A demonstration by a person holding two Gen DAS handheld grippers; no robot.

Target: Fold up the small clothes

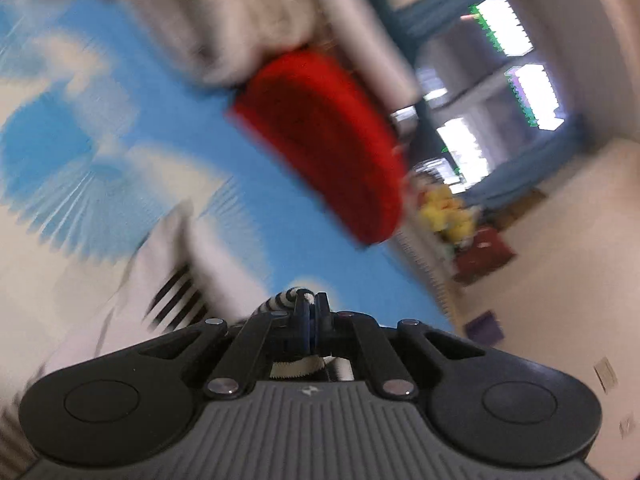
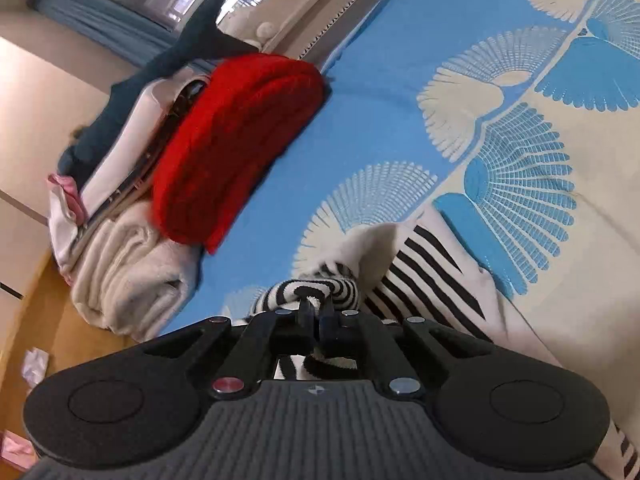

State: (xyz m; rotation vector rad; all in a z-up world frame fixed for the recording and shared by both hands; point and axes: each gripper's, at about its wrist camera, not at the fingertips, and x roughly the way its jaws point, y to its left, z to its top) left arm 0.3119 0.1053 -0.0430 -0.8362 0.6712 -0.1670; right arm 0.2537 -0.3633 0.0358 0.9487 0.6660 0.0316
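A small white garment with black stripes [image 2: 424, 264] lies on the blue and cream bedspread [image 2: 400, 80]. My right gripper [image 2: 316, 304] is shut on its striped ribbed edge [image 2: 320, 290], bunched at the fingertips. In the blurred left wrist view, my left gripper [image 1: 312, 304] is shut on another striped edge of the same garment [image 1: 180, 300], which trails away to the left over the bedspread [image 1: 168, 128].
A folded red knit [image 2: 236, 140] lies on the bed beside a stack of white folded clothes [image 2: 128, 272] and a dark blue plush shark [image 2: 180, 48]. The red knit also shows in the left view [image 1: 320, 136]. The bed edge and wooden floor [image 2: 48, 320] are at left.
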